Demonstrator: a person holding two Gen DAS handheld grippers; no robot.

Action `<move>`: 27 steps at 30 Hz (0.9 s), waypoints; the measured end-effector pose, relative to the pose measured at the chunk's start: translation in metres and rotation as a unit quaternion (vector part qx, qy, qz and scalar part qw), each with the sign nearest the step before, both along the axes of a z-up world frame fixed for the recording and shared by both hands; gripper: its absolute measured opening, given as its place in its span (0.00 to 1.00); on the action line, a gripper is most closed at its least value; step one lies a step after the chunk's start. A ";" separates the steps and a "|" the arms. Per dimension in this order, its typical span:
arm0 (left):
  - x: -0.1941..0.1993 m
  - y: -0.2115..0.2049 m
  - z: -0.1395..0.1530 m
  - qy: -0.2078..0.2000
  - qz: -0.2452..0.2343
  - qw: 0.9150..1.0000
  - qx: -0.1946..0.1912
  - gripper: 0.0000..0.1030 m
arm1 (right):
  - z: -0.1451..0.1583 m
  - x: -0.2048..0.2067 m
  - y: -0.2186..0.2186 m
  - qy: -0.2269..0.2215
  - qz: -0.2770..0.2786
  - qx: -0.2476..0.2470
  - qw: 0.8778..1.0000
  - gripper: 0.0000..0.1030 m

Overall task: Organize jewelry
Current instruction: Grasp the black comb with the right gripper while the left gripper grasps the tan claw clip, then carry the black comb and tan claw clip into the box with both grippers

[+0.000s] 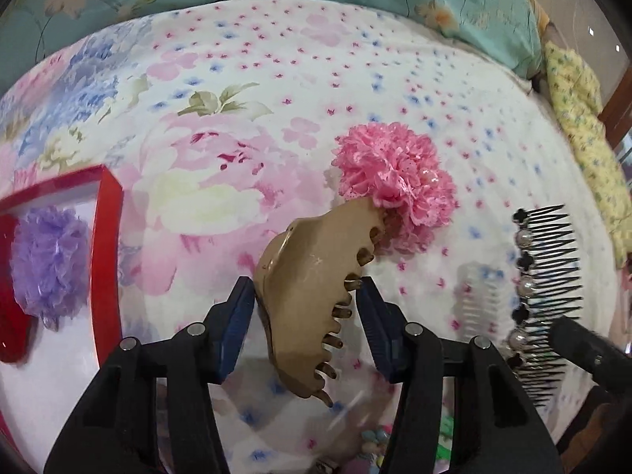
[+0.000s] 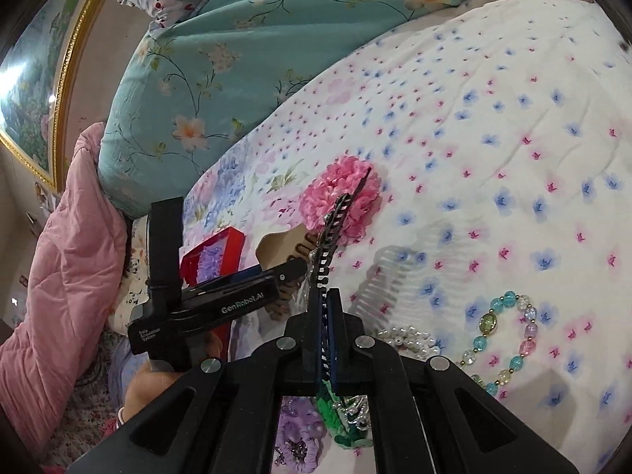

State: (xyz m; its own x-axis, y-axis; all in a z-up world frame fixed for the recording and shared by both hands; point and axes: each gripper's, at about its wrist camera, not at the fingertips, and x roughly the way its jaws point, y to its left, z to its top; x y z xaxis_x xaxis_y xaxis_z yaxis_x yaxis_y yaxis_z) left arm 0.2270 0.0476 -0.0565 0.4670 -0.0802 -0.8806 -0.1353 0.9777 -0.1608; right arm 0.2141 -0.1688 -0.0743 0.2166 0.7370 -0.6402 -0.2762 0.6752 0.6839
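Two grippers are present, one per hand. The left gripper [image 1: 306, 296] is closed on one tan claw clip [image 1: 312, 296], its blue pads pressing the clip's back and toothed side; the clip is lifted above the bed. The right gripper [image 2: 326, 316] is clamped tight on one black hair comb [image 2: 335, 229] set with pearls, held edge-on in the right wrist view and seen at the right in the left wrist view, teeth pointing right. The comb casts a shadow on the sheet below it.

Nearest in the right wrist view, under the right gripper, lies a small heap: one purple flower piece [image 2: 294, 434], one green item [image 2: 335, 422] and some silvery beads, too hidden to count. Right of it lies one bracelet [image 2: 505, 339] of blue, pink and clear beads, and just left of that one pearl strand [image 2: 410, 339].

Farther off, one pink ruffled flower [image 1: 395, 173] rests on the sheet, just beyond the clip's tip. At the left stands one red box [image 1: 106, 245], open, with one purple ruffled flower [image 1: 49, 264] inside.

The surface is a bed sheet [image 1: 276, 79], white with small pink and blue blossoms and large pink and blue blooms toward the left. Beyond it lies one teal floral quilt [image 2: 237, 59]; a pink quilt [image 2: 71, 256] lies at the far left, a yellow patterned cloth [image 1: 584, 118] at the far right. One gilt-framed picture [image 2: 43, 79] hangs on the wall.
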 end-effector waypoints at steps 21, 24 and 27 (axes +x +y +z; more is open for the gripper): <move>-0.135 0.094 0.053 -0.073 0.147 0.984 -0.070 0.51 | 0.024 -0.038 0.073 -0.014 0.077 0.013 0.997 0.01; -0.147 0.108 0.056 -0.076 0.163 0.981 -0.070 0.51 | 0.027 -0.044 0.088 -0.016 0.087 0.015 0.996 0.01; -0.156 0.120 0.058 -0.079 0.177 0.979 -0.066 0.51 | 0.028 -0.047 0.101 -0.014 0.097 0.017 0.995 0.01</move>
State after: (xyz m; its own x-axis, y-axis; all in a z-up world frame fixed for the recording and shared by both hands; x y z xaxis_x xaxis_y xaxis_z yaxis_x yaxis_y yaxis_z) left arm 0.0710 0.1676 0.0016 0.6163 0.0038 -0.7875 -0.4251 0.8434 -0.3286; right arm 0.1673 -0.0680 -0.0462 0.0848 0.7879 -0.6099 -0.4187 0.5836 0.6957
